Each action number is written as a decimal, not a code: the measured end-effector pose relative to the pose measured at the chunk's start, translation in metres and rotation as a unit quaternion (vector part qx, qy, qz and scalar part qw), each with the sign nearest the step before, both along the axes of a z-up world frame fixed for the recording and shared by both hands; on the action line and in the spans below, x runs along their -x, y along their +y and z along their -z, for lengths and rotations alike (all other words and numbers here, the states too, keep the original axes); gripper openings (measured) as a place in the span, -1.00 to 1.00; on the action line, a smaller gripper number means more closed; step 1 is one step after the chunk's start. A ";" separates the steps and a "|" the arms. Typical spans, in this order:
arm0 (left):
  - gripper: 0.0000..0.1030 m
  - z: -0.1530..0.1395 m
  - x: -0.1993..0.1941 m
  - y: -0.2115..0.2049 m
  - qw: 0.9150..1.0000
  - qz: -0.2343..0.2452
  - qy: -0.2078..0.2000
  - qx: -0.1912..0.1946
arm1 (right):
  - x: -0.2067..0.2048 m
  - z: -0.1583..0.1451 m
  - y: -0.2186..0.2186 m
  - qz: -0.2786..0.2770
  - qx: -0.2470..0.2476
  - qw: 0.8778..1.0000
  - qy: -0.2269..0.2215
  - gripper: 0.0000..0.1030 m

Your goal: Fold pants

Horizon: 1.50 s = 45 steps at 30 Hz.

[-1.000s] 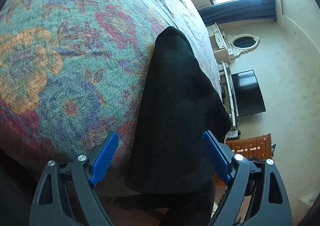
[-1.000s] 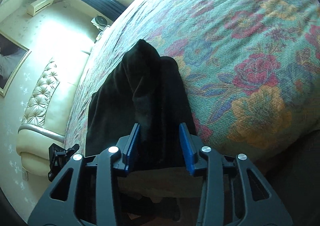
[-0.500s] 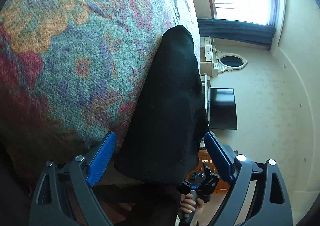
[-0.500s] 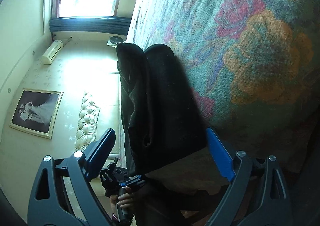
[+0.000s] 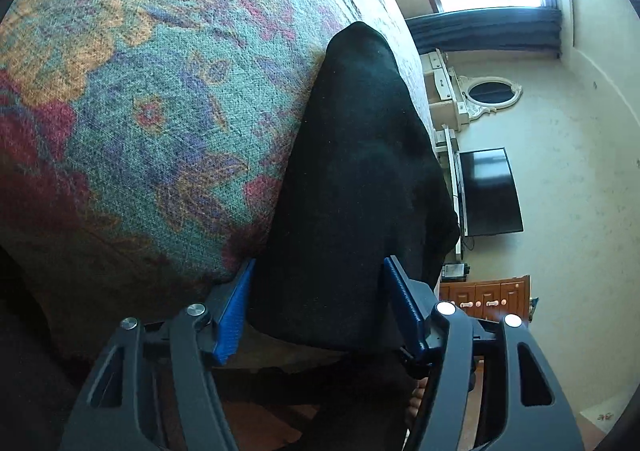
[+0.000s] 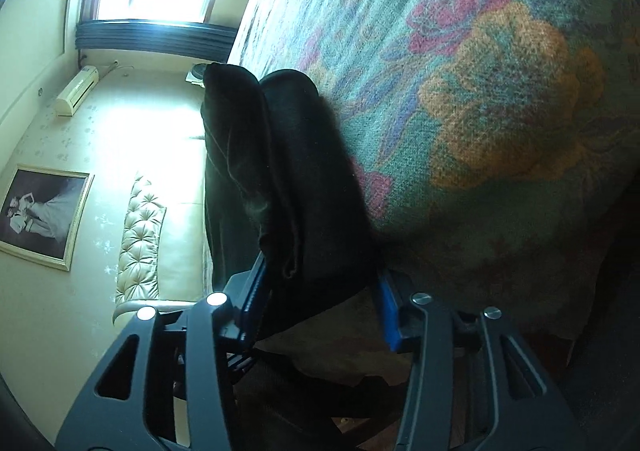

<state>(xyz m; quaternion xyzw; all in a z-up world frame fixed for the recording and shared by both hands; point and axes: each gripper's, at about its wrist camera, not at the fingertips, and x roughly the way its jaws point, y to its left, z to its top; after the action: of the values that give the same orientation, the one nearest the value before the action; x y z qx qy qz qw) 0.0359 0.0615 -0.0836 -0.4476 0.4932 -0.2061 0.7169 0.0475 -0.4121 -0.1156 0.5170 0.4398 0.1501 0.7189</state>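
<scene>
Two claws, our left (image 5: 318, 307) and right (image 6: 318, 301), have just been closing, each now squeezing the black pants (image 5: 356, 187) mid-frame on the bed (image 5: 132, 99) edge. We think folding has only started.

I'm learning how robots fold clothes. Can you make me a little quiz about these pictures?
1. True or false: the black pants lie on a floral bedspread.
2. What sits between the pads of the left gripper? A) a pillow B) the pants' near end C) nothing
3. Fill in: in the left wrist view, the dark screen on the wall is a ____.

Key: 1 true; 2 B; 3 television. Both grippers' jaws have just been closing on the pants, the right gripper too.
</scene>
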 end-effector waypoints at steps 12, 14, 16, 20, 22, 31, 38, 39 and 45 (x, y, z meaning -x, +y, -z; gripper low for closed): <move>-0.22 0.007 -0.004 0.001 1.000 0.019 -0.006 0.012 | 0.002 0.001 -0.010 -0.009 -0.002 1.000 -0.023 -0.30; -0.18 0.002 -0.003 0.003 0.999 0.027 -0.023 0.006 | 0.003 0.004 -0.014 -0.014 -0.010 1.000 -0.013 -0.11; -0.09 -0.014 -0.001 0.004 0.998 0.028 -0.048 -0.025 | 0.006 -0.012 -0.021 -0.014 0.044 0.999 -0.016 0.18; 0.63 -0.050 0.004 0.021 0.990 0.000 -0.131 -0.052 | -0.003 -0.062 -0.036 0.016 0.168 0.984 -0.061 0.74; 0.66 -0.058 -0.011 0.023 0.987 0.005 -0.151 -0.049 | -0.023 -0.063 -0.037 0.006 0.134 0.989 -0.066 0.74; 0.66 -0.014 -0.113 -0.003 0.995 0.058 -0.078 -0.004 | -0.128 -0.026 -0.017 -0.095 0.086 0.991 -0.021 0.77; 0.66 -0.013 -0.156 -0.031 0.994 0.080 -0.078 -0.004 | -0.181 -0.016 -0.005 -0.154 -0.011 0.987 -0.041 0.81; 0.66 -0.011 -0.160 -0.034 0.994 0.082 -0.074 -0.005 | -0.185 -0.016 -0.003 -0.157 -0.017 0.987 -0.041 0.81; 0.63 -0.005 -0.175 -0.036 0.994 0.075 -0.078 -0.001 | -0.199 -0.012 0.003 -0.168 0.009 0.986 -0.021 -0.08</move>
<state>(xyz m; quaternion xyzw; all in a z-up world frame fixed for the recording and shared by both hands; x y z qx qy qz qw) 0.2104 0.0252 -0.0785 -0.3912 0.4677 -0.2930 0.7364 0.2463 -0.4093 -0.1031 0.4259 0.5066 0.2754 0.6972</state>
